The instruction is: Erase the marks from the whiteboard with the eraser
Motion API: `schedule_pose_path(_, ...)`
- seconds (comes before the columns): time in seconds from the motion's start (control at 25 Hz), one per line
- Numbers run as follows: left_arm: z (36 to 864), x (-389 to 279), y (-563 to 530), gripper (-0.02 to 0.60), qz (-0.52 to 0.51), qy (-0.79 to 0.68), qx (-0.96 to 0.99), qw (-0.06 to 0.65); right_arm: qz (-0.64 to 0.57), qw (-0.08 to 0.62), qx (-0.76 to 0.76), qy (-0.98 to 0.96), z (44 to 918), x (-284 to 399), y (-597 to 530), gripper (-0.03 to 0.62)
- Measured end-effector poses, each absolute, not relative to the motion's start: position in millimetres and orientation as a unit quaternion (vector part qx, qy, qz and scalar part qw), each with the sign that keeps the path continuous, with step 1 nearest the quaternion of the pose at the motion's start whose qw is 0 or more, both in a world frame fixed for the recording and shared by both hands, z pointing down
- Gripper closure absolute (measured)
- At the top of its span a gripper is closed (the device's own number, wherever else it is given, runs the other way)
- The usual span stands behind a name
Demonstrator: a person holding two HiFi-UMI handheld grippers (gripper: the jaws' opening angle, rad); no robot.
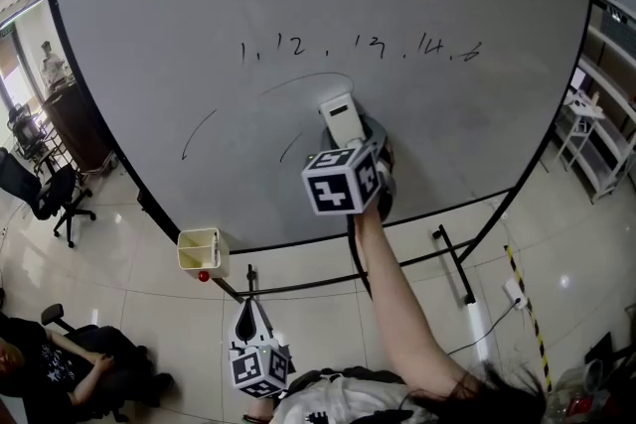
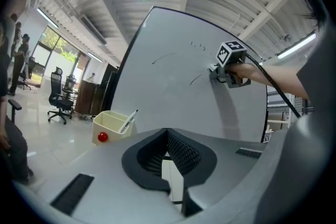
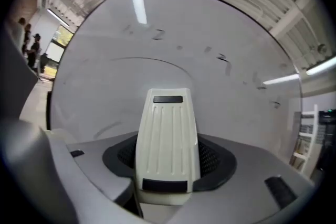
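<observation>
The whiteboard carries a row of small black numbers, a long thin arc, a second curved stroke at the left and a short stroke. My right gripper is shut on a white ribbed eraser, held at the board just under the arc's right end. In the right gripper view the eraser stands between the jaws of the right gripper, with the arc above it. My left gripper hangs low, off the board, shut and empty.
A cream pen tray with a marker and a red magnet hangs at the board's lower edge. The board's stand foot rests on the tiled floor. A seated person, office chairs and shelving surround it.
</observation>
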State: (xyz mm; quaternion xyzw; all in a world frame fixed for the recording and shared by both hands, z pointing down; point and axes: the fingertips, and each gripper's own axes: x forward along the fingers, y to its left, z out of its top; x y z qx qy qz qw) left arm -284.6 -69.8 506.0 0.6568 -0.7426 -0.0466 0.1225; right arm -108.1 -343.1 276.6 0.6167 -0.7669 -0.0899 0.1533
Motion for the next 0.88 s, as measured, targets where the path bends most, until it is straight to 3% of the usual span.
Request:
schedule_pose_path(0.12,508,-283,-71,0.588,-0.052,-0.742,0.657,0.127,-0.146,0.206,0.559,-0.79,285,-176,-329,0.321)
schedule_pose_path(0.2,506,-281,-70,0.588,-0.055,-0.74,0.658,0.124,-0.149,0.21,0.547,-0.797,289,-176,-331,0.321)
schedule_pose_path(0.44,508,-297,-65,0.588,-0.052,-0.75,0.649,0.119,0.026,0.119,0.657,-0.744,303,-4,-365,0.321)
schedule_pose_path(0.52,513,-301,-64,0.588,-0.051,-0.753,0.645,0.124,0.079,0.1,0.659,-0.741,318,14,-370,0.321)
schedule_pose_path(0.68,509,-292,-70,0.588,-0.055,-0.744,0.654,0.125,0.031,0.114,0.604,-0.788,307,-75,-353,0.321)
schedule_pose_path(0.8,506,-283,-74,0.588,-0.058,-0.736,0.662,0.128,-0.056,0.171,0.553,-0.813,305,-160,-332,0.321)
schedule_pose_path(0.88,506,-281,-75,0.588,-0.061,-0.735,0.662,0.131,-0.087,0.198,0.533,-0.818,310,-179,-327,0.322)
